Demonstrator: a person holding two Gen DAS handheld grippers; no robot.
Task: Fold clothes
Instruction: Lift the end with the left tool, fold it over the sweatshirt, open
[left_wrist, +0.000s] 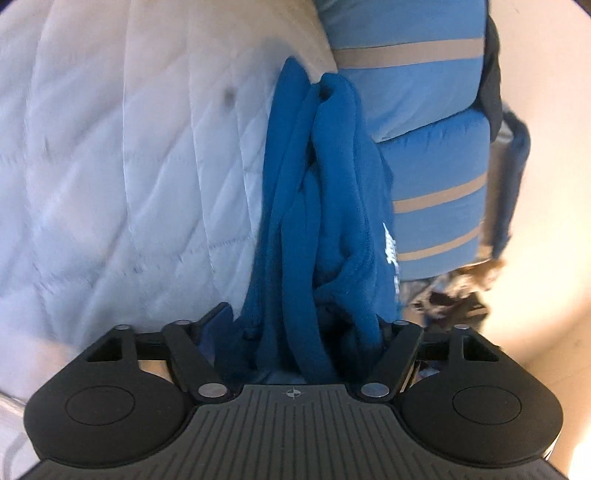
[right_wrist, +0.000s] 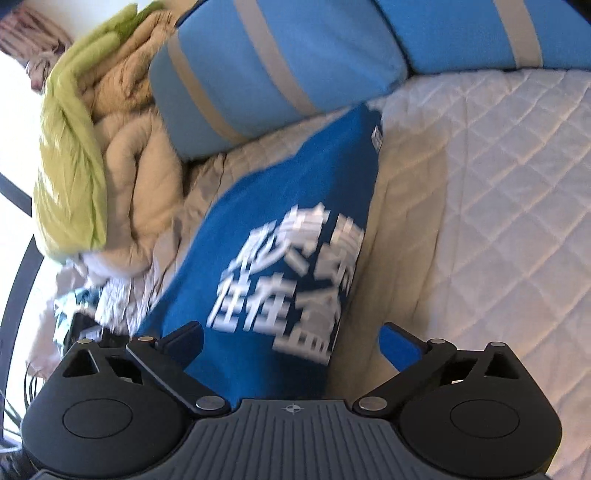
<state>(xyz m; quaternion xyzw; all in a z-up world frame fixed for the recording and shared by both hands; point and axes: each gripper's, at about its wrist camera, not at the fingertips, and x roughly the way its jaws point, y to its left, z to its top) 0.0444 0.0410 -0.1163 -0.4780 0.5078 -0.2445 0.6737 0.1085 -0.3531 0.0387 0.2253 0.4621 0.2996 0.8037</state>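
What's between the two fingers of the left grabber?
The left wrist view shows the bunched blue shirt filling the gap in the left grabber, lying on the white quilt.

The shirt (right_wrist: 280, 236) lies on the quilt (right_wrist: 480, 221) (pillows (right_wrist: 266, 74) behind).
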